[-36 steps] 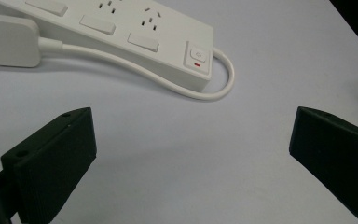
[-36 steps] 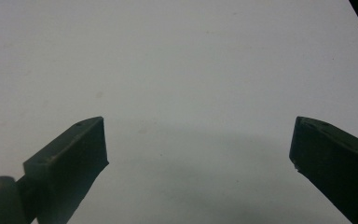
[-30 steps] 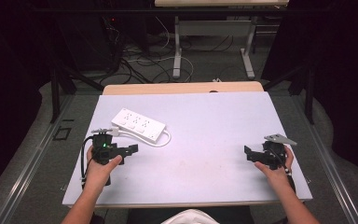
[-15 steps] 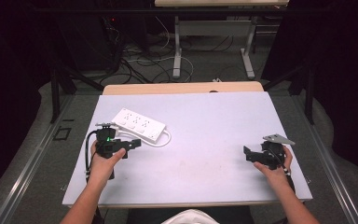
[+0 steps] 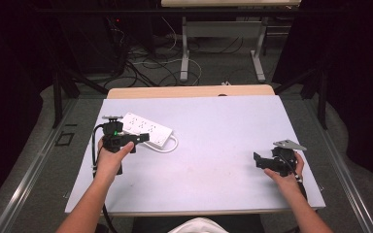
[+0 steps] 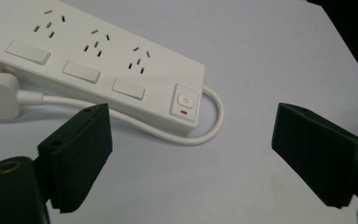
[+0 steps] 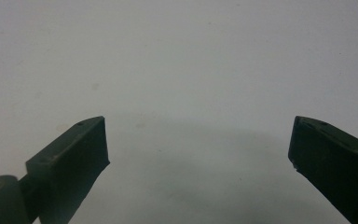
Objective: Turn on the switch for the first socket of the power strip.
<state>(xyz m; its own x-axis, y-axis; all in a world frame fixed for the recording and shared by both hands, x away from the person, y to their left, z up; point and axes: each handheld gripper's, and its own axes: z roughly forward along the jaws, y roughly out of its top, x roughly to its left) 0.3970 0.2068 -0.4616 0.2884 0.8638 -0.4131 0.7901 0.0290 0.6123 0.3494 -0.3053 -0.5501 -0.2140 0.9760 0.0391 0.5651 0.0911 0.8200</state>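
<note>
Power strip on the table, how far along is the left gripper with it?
Nothing looks done: the power strip lies flat, untouched. In hand: the left gripper faces it, its jaws just been closing with only table between them. The right gripper waits open. Reaching the strip remains.

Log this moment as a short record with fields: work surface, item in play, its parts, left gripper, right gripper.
work surface: pale table
item in play: white power strip, lying flat near the table's left side
its parts: three socket groups, each with a switch; a power button with a red mark at one end; white cord looping out from that end
left gripper: jaws wide apart and just been closing, nothing between them, pointed at the strip's button end
right gripper: jaws apart over bare table, holding nothing
</note>
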